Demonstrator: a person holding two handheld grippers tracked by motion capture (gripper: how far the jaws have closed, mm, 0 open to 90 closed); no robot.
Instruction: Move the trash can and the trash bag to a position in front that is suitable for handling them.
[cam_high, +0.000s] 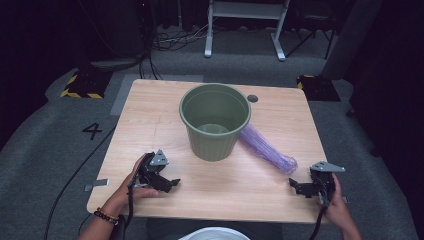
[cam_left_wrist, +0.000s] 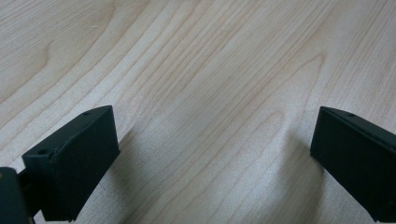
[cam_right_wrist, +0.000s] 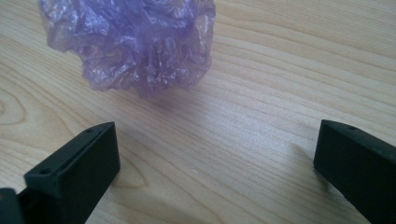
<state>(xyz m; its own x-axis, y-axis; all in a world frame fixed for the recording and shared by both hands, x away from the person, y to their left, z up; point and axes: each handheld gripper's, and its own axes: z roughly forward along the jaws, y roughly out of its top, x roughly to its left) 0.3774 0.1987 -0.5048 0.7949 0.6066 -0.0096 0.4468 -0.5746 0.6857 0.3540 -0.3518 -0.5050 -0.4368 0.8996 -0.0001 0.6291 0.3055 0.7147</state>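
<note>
Resting on the surface (cam_high: 150, 115) with jaws spread wide and empty, the right tool (cam_high: 296, 187) faced the purple bag (cam_right_wrist: 130, 42) just ahead, the left tool (cam_high: 172, 184) likewise released.

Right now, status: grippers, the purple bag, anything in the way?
Left gripper and right gripper open, empty, low over table. Purple bag bunched beside green bin, just ahead of right gripper. Path clear.

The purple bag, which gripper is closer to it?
The right gripper is closer. It sits just in front of the purple bag at its near end, jaws open. The left gripper is far across the table, beyond the green bin.
</note>
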